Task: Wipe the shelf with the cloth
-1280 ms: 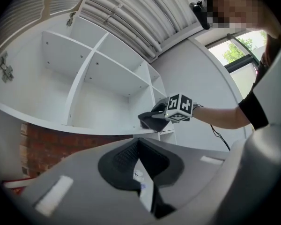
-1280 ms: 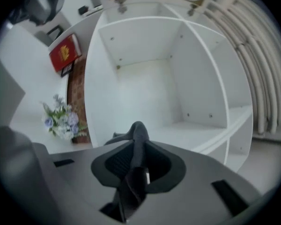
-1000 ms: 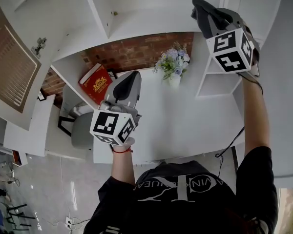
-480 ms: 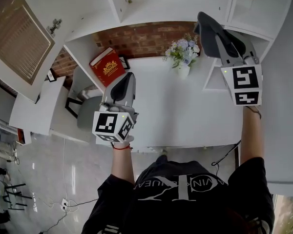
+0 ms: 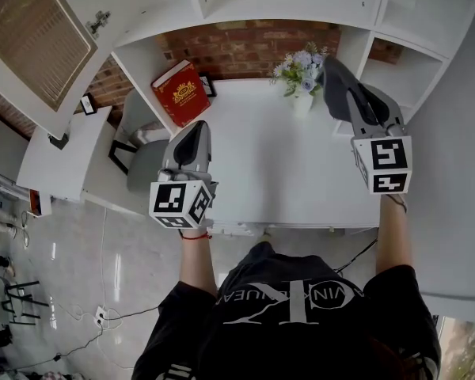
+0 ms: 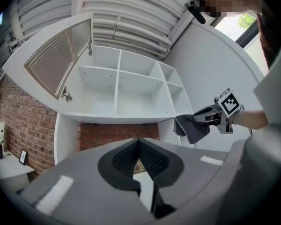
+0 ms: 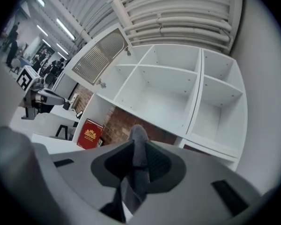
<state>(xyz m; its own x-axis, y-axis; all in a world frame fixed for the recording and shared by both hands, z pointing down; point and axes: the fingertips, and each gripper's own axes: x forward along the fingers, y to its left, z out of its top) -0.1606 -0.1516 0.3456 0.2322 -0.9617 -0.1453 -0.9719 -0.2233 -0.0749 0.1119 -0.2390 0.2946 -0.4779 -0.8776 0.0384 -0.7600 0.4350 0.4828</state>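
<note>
A dark grey cloth (image 5: 333,74) hangs from my right gripper (image 5: 342,89), which is shut on it above the desk's right side, beside the flower vase. In the right gripper view the cloth (image 7: 139,161) fills the gap between the jaws and droops below them. My left gripper (image 5: 195,131) hovers over the desk's left edge, jaws shut with nothing in them; in its own view its tips (image 6: 138,143) meet. The white shelf unit (image 6: 117,86) with several open compartments rises above the desk, also seen in the right gripper view (image 7: 178,93).
A white desk (image 5: 261,172) stands under the shelf against a brick wall. On it are a red book (image 5: 180,93) at the back left and a vase of flowers (image 5: 301,74). A louvered cabinet door (image 5: 36,30) stands open upper left. A grey chair (image 5: 138,169) sits left of the desk.
My right gripper has come down from the upper shelf area to beside the vase, rolling as it went, the cloth still in it. The left gripper also sank a little.
</note>
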